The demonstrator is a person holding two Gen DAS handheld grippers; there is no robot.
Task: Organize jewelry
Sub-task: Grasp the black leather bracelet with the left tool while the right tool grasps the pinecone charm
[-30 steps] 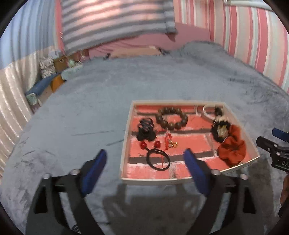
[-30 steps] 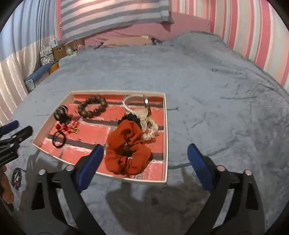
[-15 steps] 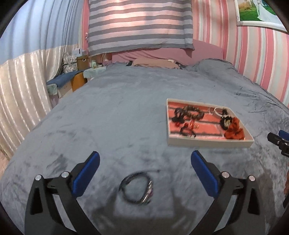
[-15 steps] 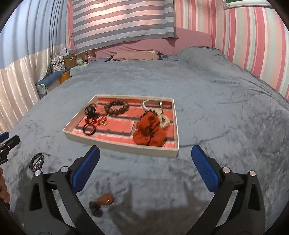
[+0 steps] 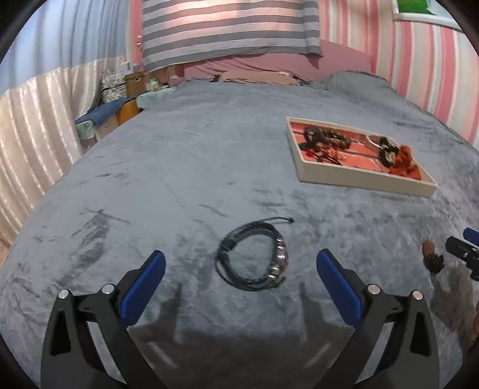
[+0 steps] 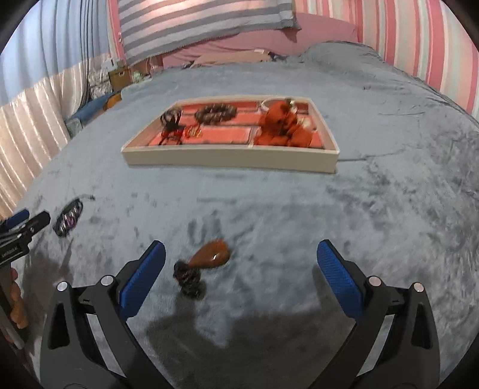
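Note:
A black cord bracelet with metal beads (image 5: 253,254) lies on the grey blanket, between and just beyond the open fingers of my left gripper (image 5: 239,272). It also shows in the right wrist view (image 6: 68,217). A brown teardrop pendant with a dark beaded cluster (image 6: 203,263) lies in front of my open right gripper (image 6: 239,272), nearer its left finger; it shows in the left wrist view (image 5: 432,256) too. The white tray (image 5: 359,176) with the red brick-pattern liner holds a wooden bead bracelet (image 6: 215,112), an orange scrunchie (image 6: 283,125) and other small pieces.
The grey blanket (image 5: 179,167) covers the bed. A striped pillow (image 5: 227,27) and pink bedding lie at the far end. Boxes and clutter (image 5: 125,86) stand beside the bed at the far left. The tray (image 6: 230,155) sits beyond both grippers.
Both grippers have pulled back from the tray and dropped lower. The black bracelet and the brown pendant have come into close view in front of them.

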